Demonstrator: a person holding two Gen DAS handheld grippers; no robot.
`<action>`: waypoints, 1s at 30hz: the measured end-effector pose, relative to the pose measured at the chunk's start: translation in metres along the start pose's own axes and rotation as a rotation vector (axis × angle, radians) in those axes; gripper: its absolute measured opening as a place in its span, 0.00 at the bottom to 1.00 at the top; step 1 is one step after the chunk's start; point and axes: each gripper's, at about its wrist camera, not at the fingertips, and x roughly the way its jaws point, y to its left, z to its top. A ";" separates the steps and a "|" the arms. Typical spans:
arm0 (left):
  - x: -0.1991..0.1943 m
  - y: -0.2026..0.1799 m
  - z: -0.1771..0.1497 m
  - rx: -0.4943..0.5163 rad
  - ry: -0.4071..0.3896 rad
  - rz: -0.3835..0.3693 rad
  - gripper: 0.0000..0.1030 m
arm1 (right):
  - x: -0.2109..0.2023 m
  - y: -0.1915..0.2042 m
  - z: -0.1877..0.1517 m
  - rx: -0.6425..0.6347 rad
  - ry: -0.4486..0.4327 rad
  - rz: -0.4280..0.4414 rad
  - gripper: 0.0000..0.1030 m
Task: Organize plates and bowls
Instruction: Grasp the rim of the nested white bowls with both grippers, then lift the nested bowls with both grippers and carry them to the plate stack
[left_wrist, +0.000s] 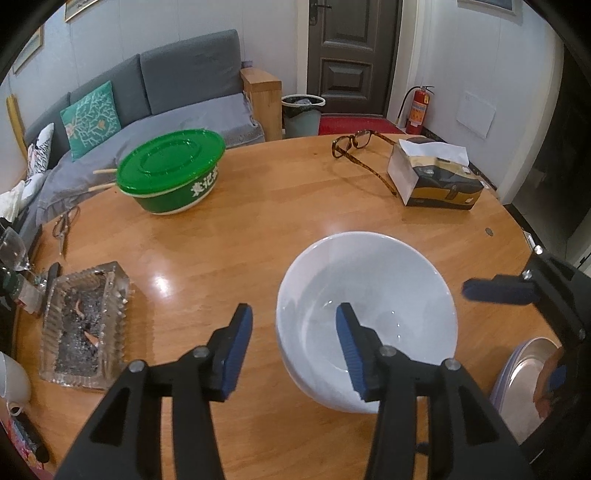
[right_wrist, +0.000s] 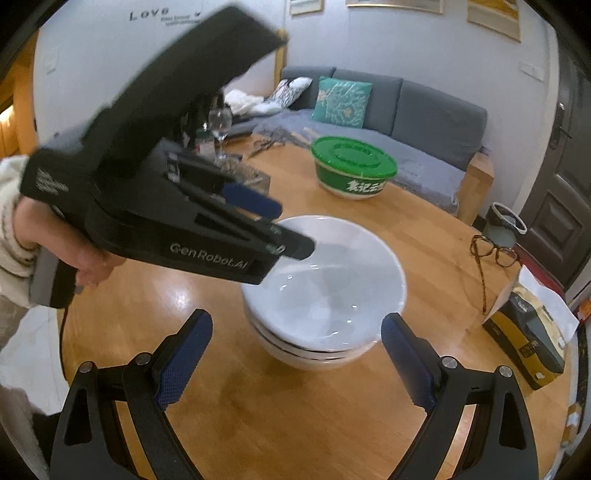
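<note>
A stack of white bowls (right_wrist: 325, 295) stands on the round wooden table (right_wrist: 258, 424); in the left wrist view only the top bowl (left_wrist: 388, 288) shows. My left gripper (left_wrist: 295, 314) straddles the bowl's left rim, one pad inside and one outside, neither pressing on it. A hand holds this left gripper (right_wrist: 280, 229) over the stack's far left side. My right gripper (right_wrist: 297, 319) stands open wide on the near side of the stack, touching nothing; one of its fingers (left_wrist: 495, 290) shows to the right of the bowl. A lilac-rimmed plate (left_wrist: 524, 376) lies at the lower right, partly hidden.
A green lidded takeaway bowl (left_wrist: 173, 173) with chopsticks sits at the back left. A glass ashtray (left_wrist: 85, 325), scissors (left_wrist: 62, 225), a wine glass (left_wrist: 13, 251) and a white mug (left_wrist: 11, 376) line the left side. Glasses (left_wrist: 362, 147) and a tissue box (left_wrist: 432, 177) are at the back right.
</note>
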 end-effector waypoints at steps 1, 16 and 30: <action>0.002 0.000 0.000 -0.002 0.003 -0.005 0.42 | 0.000 -0.004 -0.002 0.010 -0.003 0.001 0.96; 0.048 0.011 -0.001 -0.061 0.080 -0.114 0.24 | 0.065 -0.029 -0.014 0.005 0.176 0.126 0.96; 0.030 0.011 -0.024 -0.006 0.085 -0.125 0.23 | 0.057 -0.011 -0.013 0.045 0.217 0.109 0.90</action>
